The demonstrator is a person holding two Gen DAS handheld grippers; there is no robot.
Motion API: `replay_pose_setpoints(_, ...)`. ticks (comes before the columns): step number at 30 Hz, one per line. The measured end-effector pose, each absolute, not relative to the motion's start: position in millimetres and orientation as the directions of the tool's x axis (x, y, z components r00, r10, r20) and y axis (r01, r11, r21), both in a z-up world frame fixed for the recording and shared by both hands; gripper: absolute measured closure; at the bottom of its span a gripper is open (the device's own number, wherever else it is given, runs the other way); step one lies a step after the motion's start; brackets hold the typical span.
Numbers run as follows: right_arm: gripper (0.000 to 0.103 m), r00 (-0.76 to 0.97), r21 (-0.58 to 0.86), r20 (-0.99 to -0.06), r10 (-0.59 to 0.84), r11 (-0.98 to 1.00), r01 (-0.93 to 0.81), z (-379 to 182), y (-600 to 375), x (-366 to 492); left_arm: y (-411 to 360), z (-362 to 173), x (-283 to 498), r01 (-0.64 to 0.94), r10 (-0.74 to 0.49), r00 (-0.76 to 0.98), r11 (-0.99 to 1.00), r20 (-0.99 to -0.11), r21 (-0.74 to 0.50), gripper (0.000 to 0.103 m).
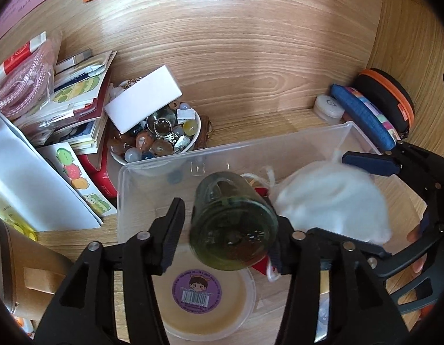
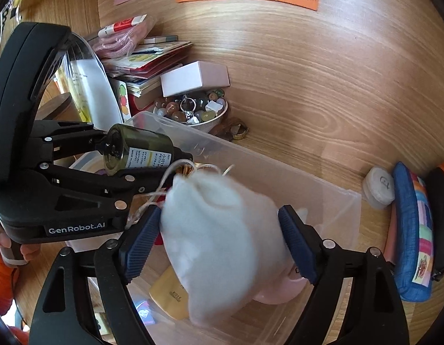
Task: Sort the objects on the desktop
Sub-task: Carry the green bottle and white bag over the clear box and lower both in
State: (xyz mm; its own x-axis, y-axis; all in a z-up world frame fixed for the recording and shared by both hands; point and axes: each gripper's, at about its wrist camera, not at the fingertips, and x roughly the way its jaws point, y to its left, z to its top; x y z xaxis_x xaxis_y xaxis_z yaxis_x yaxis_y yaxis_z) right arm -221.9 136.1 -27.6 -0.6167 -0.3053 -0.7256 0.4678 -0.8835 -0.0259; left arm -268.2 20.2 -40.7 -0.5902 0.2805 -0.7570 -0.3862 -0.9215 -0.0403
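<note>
- The left gripper [image 1: 230, 227] hangs over the clear plastic bin [image 1: 153, 169] with a dark green glass bottle [image 1: 232, 221] between its fingers [image 1: 171, 230]. In the left wrist view a sliver of gap shows between the left finger and the glass, and the right finger sits right against the bottle; the bottle is blurred, so I cannot tell whether the grip is on or just let go.
- In the right wrist view the same bottle [image 2: 138, 151] lies on its side at about 9 o'clock, above the bin's near-left corner.
- The right gripper [image 2: 219, 241] has a white fluffy drawstring pouch [image 2: 222, 241] between its blue-padded fingers [image 2: 141, 244]. Both pads lie at the pouch's sides without visibly denting it, and the pouch is blurred: released or barely touching, I cannot tell which.
- The pouch sits over the bin's middle, its gathered cord end pointing to 11 o'clock toward the bottle.
- Inside the bin: a round tub with a purple sticker [image 1: 197, 290], a yellow sachet [image 2: 170, 296] and something pink [image 2: 282, 290].
- Past the bin at 11 o'clock on the desk [image 2: 308, 86], a white bowl of polished stones [image 2: 193, 115] with a white box [image 2: 193, 82] resting on it.
- At 3 o'clock, a blue fabric case [image 2: 411, 230] and a small round white container [image 2: 378, 187].
</note>
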Motion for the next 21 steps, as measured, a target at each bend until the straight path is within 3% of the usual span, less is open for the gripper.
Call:
replay_pose_setpoints(10, 0.022, -0.625, -0.03, -0.718, -0.306, -0.884, 0.467, -26, 138, -222, 18, -35, -268, -0.361, 0.269, -0.621, -0.932, -0.736, -0.036, 0.029)
replay_pose_setpoints(21, 0.02, -0.659, -0.066, -0.698, -0.281, -0.891, 0.449, -5, 143, -213, 17, -10, -255, -0.339, 0.25, -0.666, -0.941, -0.702, -0.014, 0.021)
